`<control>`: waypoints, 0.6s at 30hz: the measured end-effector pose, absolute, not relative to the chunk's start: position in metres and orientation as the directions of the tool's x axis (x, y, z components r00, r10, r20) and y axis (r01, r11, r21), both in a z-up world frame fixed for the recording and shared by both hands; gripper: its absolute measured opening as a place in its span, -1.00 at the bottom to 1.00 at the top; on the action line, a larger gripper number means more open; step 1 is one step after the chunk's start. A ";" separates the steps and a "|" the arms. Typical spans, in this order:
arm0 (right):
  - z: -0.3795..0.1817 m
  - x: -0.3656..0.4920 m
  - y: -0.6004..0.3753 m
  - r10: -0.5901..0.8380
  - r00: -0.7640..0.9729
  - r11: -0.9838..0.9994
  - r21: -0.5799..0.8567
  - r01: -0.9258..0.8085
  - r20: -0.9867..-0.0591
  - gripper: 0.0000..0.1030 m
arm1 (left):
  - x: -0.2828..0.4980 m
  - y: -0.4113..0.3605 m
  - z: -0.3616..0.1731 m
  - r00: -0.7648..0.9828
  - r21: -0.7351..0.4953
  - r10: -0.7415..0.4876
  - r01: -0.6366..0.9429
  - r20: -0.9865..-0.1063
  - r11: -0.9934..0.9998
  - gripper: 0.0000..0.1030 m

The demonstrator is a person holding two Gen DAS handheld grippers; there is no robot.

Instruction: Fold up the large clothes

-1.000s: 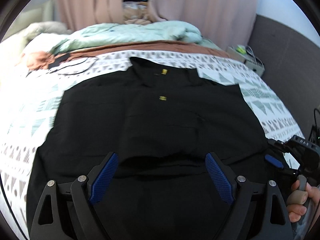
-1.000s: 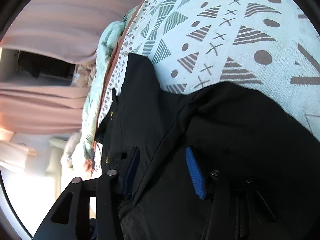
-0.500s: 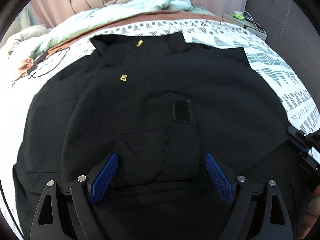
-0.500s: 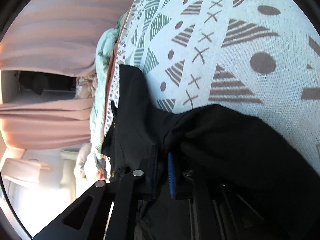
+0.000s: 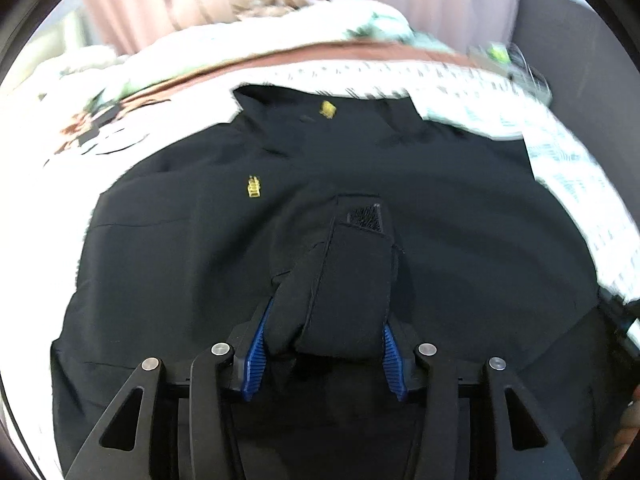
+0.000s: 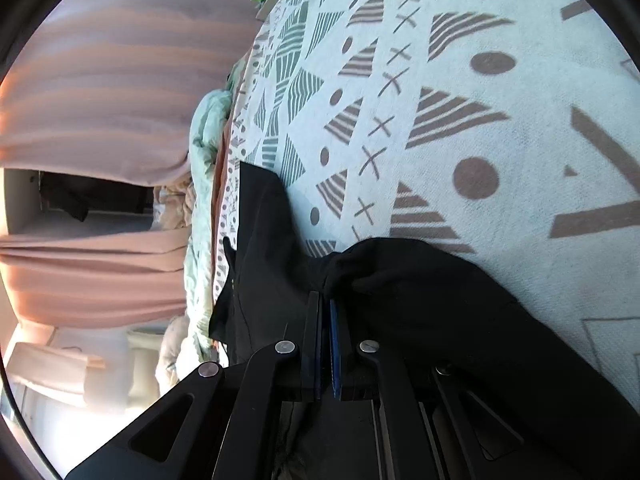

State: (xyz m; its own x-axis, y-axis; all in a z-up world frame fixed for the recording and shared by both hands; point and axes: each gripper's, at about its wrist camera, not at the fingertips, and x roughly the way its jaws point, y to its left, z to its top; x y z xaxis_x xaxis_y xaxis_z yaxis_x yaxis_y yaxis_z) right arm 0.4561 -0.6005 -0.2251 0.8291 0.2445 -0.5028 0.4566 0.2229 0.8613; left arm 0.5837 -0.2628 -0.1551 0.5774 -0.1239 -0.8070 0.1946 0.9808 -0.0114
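Note:
A large black jacket (image 5: 440, 208) lies spread on the bed, with two small yellow tags (image 5: 253, 187) near its collar. A folded-in sleeve ends in a cuff with a velcro patch (image 5: 364, 216). My left gripper (image 5: 326, 316) is closing its jaws around that cuff; the cloth is bunched between both blue pads (image 5: 256, 344) and touches them. In the right wrist view the jacket (image 6: 420, 300) lies at its side edge. My right gripper (image 6: 325, 300) is shut there, pinching a fold of the black cloth at its tips.
The patterned white bedspread (image 6: 440, 120) runs beyond the jacket's edge. A pale green duvet (image 5: 360, 20) is heaped at the bed's head, with pink curtains (image 6: 100, 80) behind. A dark padded wall (image 5: 580, 40) stands at the right. A hand (image 5: 628, 428) shows at the right rim.
My left gripper has moved forward over the jacket and its wide jaws have drawn in on the sleeve cuff. The right jaws have gone from half open to shut on the jacket's edge.

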 end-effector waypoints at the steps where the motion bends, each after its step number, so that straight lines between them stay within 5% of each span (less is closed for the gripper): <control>1: -0.225 0.456 -0.601 0.246 0.830 0.222 0.862 0.456 -0.502 -0.91 | 0.583 -0.249 -0.148 0.596 -0.029 -0.130 0.176 -0.792 0.984 -0.02; 7: -0.213 0.464 -0.593 0.268 0.785 0.290 0.824 0.487 -0.558 -0.71 | 0.576 -0.166 -0.124 0.652 -0.114 -0.117 0.048 -0.749 0.992 0.13; 9: -0.208 0.466 -0.586 0.278 0.788 0.306 0.828 0.469 -0.549 0.08 | 0.571 -0.141 -0.121 0.659 -0.144 -0.104 -0.007 -0.745 0.990 0.13; 10: -0.205 0.467 -0.583 0.278 0.790 0.314 0.829 0.463 -0.546 0.17 | 0.568 -0.128 -0.120 0.660 -0.168 -0.106 -0.031 -0.743 0.985 0.14; 18: -0.201 0.480 -0.554 0.306 0.754 0.398 0.797 0.454 -0.582 0.21 | 0.561 -0.055 -0.131 0.637 -0.325 -0.159 -0.152 -0.754 0.933 0.15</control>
